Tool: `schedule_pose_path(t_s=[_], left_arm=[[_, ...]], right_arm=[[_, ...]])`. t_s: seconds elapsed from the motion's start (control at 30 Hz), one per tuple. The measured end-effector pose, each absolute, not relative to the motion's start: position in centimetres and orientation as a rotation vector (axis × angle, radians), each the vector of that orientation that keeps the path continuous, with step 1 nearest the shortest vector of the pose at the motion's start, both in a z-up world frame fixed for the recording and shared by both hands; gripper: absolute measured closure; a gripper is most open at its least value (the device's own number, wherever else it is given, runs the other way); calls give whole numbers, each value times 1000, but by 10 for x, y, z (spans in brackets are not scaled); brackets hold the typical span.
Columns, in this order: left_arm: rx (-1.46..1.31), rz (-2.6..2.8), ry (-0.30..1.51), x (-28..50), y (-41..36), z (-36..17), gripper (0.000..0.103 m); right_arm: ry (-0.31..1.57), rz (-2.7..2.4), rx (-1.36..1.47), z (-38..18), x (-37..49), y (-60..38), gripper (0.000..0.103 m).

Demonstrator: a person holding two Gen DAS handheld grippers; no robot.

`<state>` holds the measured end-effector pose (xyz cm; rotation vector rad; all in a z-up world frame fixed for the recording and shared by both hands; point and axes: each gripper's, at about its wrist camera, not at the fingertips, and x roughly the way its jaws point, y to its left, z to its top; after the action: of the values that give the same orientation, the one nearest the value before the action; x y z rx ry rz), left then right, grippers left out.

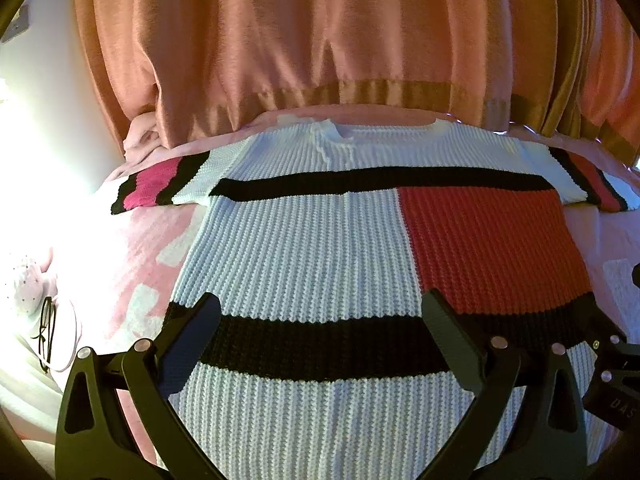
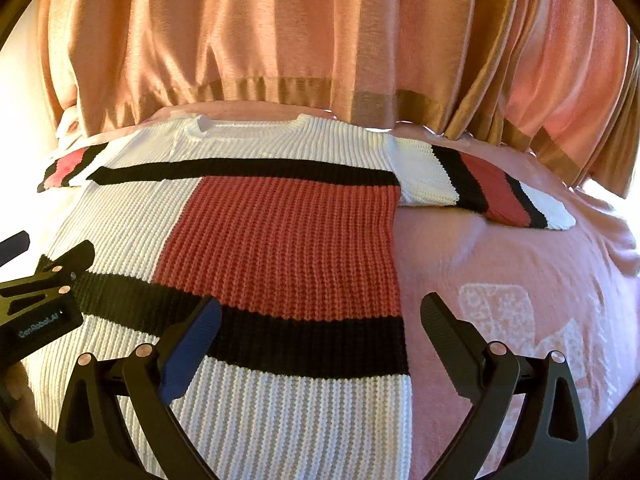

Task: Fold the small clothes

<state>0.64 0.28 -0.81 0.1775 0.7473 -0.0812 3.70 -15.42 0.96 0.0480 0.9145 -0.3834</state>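
A knitted short-sleeved sweater [image 1: 304,248] lies flat and spread out on a pink bed cover [image 1: 132,248], white with black bands and a red block [image 1: 488,248]. Its sleeves reach out to both sides, neckline at the far end. My left gripper [image 1: 320,308] is open above the lower black band, nothing between its fingers. In the right wrist view the same sweater [image 2: 280,240] fills the left and middle. My right gripper [image 2: 320,312] is open over the sweater's right edge near the hem, empty. The left gripper [image 2: 44,280] shows at that view's left edge.
Orange-pink curtains [image 1: 320,40] hang along the far side of the bed. Glasses [image 1: 46,332] and a pale dotted item [image 1: 26,284] lie at the left beside the bed. Bare pink cover with a white pattern [image 2: 520,320] extends to the right of the sweater.
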Motion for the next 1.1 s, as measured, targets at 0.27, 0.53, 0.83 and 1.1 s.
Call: schedule_pose_path(t_s=[0.27, 0.53, 0.83, 1.1], left_arm=[[182, -78, 750, 6, 1, -10, 5], [179, -79, 752, 6, 2, -10, 5], [177, -78, 754, 7, 1, -9, 5], [178, -77, 754, 7, 1, -10, 5]], right_arm=[[912, -381, 54, 9, 37, -153, 5], [913, -379, 55, 9, 38, -152, 5], [915, -380, 55, 9, 39, -149, 5], [917, -380, 56, 10, 40, -149, 5]])
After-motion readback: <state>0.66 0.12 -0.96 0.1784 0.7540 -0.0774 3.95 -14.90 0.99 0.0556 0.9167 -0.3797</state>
